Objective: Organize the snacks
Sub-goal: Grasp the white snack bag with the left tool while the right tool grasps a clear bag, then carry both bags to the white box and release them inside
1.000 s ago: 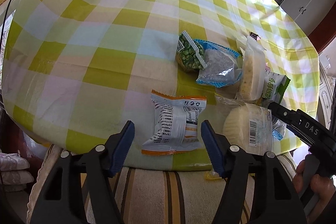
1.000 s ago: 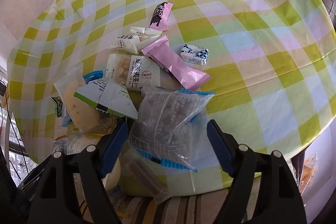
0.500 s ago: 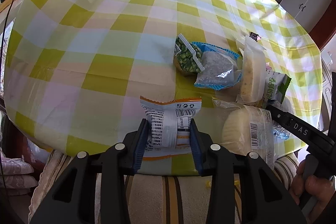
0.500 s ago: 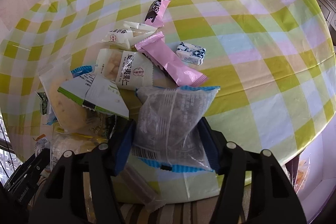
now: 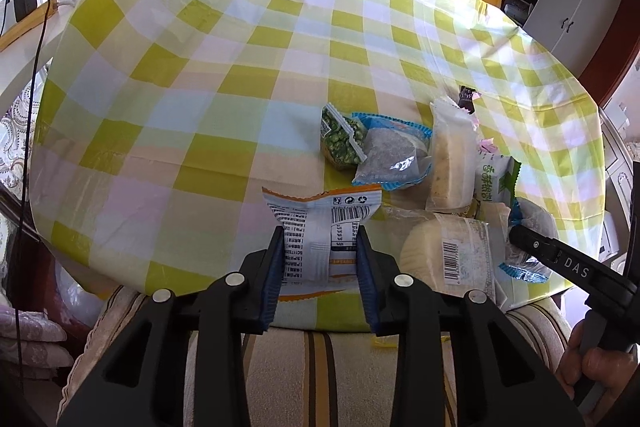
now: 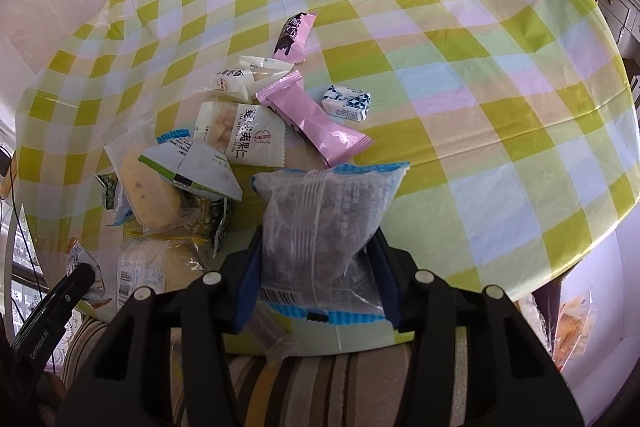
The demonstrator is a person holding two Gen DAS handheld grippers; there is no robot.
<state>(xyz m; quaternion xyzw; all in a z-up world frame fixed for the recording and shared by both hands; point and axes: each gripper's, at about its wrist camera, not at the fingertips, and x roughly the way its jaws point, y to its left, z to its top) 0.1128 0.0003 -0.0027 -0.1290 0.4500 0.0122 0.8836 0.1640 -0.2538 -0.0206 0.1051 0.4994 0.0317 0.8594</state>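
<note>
Yellow-green, white and pale pastel checked plastic cloth covers the desk (image 5: 224,75), which carries a loose heap of wrapped snacks near its front edge.

Left gripper (image 5: 320,259): jaws closing, narrow, blue pads pressed on both long sides of a white-and-orange snack packet (image 5: 318,227); the packet stands up between the jaws, printed back with barcode facing the camera, orange top seam above the pads, lower seam below them, at the desk's front edge.

Right gripper (image 6: 316,267): jaws closing, mid-width, pads against both sides of a clear blue-edged packet (image 6: 324,215) with dark contents; its upper half fans out above the jaws, its blue lower seam hangs beneath them.

Heap, seen from the right wrist view: long pink wrapper (image 6: 316,123); pink-and-black wrapper (image 6: 294,37) farther back; small blue-and-white packet (image 6: 346,103) just beside the long pink one; white nut packet (image 6: 244,137) with red seal; white sachet (image 6: 236,81) behind it; green-and-white packet (image 6: 196,169) lying over a clear-bagged pale cake (image 6: 150,187).

Seen from the left wrist view: green pea packet (image 5: 340,141) touching a second clear blue-edged packet (image 5: 390,157); round pale cake with barcode label (image 5: 444,255) just right of the left jaws.

A person's hand (image 5: 596,367) grips the right gripper's handle at the lower right
</note>
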